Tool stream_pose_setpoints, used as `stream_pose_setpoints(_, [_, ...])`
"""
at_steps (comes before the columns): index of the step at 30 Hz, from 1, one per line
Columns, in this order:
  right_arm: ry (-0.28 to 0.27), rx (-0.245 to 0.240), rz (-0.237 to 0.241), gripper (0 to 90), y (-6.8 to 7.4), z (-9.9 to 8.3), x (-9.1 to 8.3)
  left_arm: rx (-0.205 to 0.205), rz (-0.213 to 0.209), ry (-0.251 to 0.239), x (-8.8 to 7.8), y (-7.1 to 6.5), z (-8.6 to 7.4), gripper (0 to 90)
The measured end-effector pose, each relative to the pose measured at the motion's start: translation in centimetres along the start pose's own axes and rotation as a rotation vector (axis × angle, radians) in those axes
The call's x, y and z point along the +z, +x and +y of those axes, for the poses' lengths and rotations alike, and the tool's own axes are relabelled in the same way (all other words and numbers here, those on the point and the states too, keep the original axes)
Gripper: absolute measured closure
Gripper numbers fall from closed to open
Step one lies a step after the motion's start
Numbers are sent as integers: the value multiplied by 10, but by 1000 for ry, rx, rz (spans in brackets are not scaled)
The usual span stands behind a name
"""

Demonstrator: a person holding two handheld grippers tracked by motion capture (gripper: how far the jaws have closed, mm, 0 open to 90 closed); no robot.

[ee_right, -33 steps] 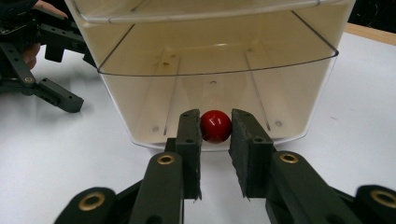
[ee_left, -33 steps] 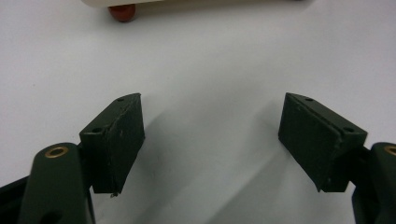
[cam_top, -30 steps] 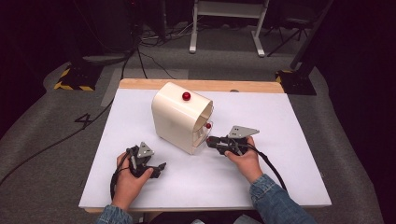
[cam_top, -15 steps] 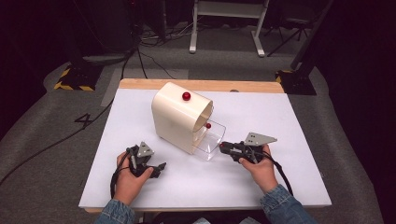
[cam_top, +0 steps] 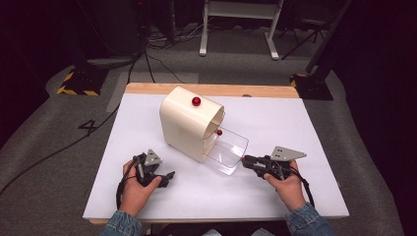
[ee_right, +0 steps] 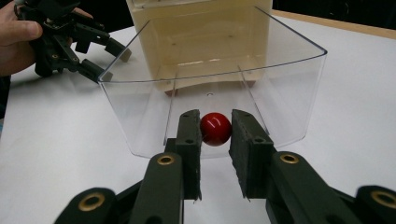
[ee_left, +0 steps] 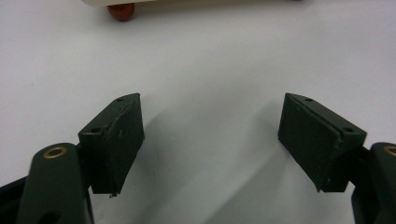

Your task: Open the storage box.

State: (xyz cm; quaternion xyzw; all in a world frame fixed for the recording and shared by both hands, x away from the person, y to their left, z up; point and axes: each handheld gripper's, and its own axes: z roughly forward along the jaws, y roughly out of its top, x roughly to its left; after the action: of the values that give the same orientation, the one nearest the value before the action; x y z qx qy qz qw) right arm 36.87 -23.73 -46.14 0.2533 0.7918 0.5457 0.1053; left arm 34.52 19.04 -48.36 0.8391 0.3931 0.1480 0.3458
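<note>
A cream box [cam_top: 189, 123] with a rounded top stands near the middle of the white table [cam_top: 319, 128], a red knob [cam_top: 196, 101] on top of it. A clear plastic drawer [cam_top: 227, 150] sticks out of its front, pulled toward the person's right side.

The right gripper [cam_top: 246, 161] is at the drawer's front, held low by the right hand [cam_top: 285, 184]. In the right gripper view its jaws are drawn in close on either side of a small red ball handle [ee_right: 215, 128] on the drawer front, pads [ee_right: 189, 140] touching or nearly touching it (looks like a pinch, but I can't be sure of full contact on both sides). Through the clear wall you see the drawer's dividers and the cream box behind.

The left gripper [cam_top: 169, 177] rests on the table in the left hand [cam_top: 135, 189], near the box's front-left corner but apart from it. Its jaws are spread wide w/ nothing between them, only bare tabletop; a red foot [ee_left: 121, 10] of the box shows at the top edge of the left gripper view.

Cables [cam_top: 74, 142] trail across the grey floor beyond the table.
</note>
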Motion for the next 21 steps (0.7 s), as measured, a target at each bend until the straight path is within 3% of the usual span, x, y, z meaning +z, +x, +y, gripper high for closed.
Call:
stream_pose_setpoints(6, [19, 1, -8, 752, -2, -8, -6, 0, 0, 0, 0, 0, 0, 225])
stream_pose_setpoints(7, [20, 2, -6, 843, -2, -10, -6, 0, 0, 1, 0, 0, 0, 225])
stream_pose_setpoints(9, [17, 10, 7, 806, -3, -11, -7, 0, 0, 0, 0, 0, 0, 225])
stream_pose_setpoints(10, [41, 17, 9, 767, -4, -13, -6, 0, -1, 1, 0, 0, 0, 225])
stream_pose_setpoints(13, [58, 8, -7, 736, -3, -15, -4, 0, 0, 0, 0, 0, 0, 225])
stream_pose_setpoints(21, [39, 11, -38, 681, -5, -9, -11, 0, 0, 0, 0, 0, 0, 225])
